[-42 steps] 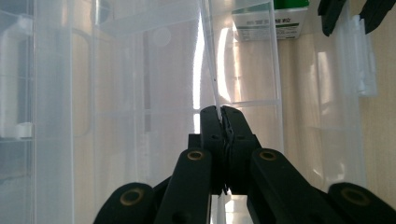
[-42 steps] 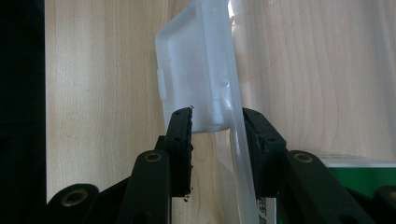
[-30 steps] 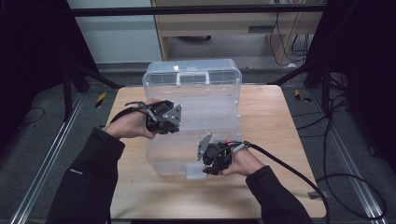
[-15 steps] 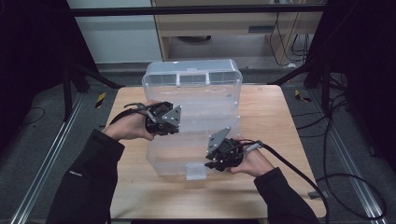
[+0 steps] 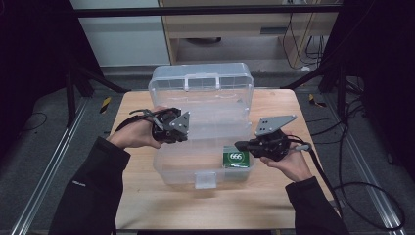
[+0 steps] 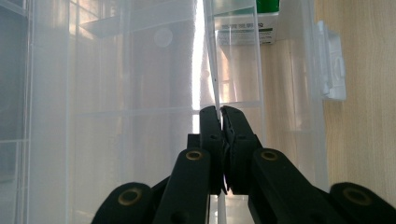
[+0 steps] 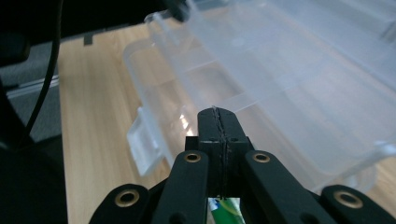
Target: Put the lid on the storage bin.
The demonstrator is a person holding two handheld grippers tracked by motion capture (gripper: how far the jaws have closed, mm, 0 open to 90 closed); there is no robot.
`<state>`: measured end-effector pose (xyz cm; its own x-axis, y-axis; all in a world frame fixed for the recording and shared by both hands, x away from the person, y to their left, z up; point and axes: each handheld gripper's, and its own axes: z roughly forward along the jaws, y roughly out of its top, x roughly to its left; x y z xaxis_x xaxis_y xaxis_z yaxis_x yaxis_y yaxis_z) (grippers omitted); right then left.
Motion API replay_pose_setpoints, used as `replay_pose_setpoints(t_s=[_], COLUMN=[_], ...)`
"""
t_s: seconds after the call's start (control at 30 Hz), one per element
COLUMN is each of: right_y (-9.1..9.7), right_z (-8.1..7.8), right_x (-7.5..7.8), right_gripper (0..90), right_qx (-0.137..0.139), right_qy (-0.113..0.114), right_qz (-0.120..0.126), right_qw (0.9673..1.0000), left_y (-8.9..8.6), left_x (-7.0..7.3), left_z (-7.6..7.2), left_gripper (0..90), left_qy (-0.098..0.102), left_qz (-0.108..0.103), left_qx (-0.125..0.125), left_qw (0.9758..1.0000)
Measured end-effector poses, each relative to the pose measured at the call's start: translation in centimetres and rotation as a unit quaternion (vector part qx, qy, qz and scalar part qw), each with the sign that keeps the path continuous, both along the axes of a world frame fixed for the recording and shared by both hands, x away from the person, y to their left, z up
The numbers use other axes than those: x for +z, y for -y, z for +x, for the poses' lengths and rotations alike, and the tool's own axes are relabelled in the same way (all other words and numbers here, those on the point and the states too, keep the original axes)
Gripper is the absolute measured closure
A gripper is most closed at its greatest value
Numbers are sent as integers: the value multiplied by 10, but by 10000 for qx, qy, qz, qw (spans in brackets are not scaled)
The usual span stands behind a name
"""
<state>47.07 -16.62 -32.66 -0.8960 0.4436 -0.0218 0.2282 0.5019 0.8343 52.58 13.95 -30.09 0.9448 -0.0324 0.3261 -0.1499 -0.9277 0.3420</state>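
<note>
The left gripper (image 5: pixel 182 131) pinches the inner tray (image 6: pixel 233 56) of the clear box (image 5: pixel 203 83) on the table (image 5: pixel 274 200), the right gripper (image 5: pixel 241 145), jaws just closed empty, hovers over the green pack (image 5: pixel 236 157), so next comes lowering the tray.

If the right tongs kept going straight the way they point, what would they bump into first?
Most likely the raised inner tray of the clear plastic storage box: the shut right tongs point straight at its near edge, though the depth is hard to judge.

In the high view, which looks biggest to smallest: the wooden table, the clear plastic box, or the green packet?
1. Wooden table
2. Clear plastic box, open on it
3. Green packet, inside the box
</note>
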Motion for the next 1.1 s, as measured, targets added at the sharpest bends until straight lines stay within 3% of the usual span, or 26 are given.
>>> replay_pose_setpoints(t_s=[0.2, 0.4, 0.67, 1.1], right_y=[9, 16, 19, 26], right_z=[11, 32, 55, 72], right_x=[11, 15, 13, 10], right_gripper=[900, 900, 900, 900], right_qx=[-461, -1167, -1689, -2119], right_qy=[110, 180, 136, 123], right_qz=[454, 989, 992, 1147], right_qw=[9978, 9881, 9805, 9705], left_y=[0, -1, -3, -3], left_x=[-1, -2, -4, -7], left_z=[-1, -3, -3, -7], left_gripper=[872, 871, 867, 865], left_qy=[-46, -64, -99, -136], left_qz=[-8, -17, -110, -128], left_qx=[-11, -26, -48, -45], left_qw=[10000, 10000, 9999, 9998])
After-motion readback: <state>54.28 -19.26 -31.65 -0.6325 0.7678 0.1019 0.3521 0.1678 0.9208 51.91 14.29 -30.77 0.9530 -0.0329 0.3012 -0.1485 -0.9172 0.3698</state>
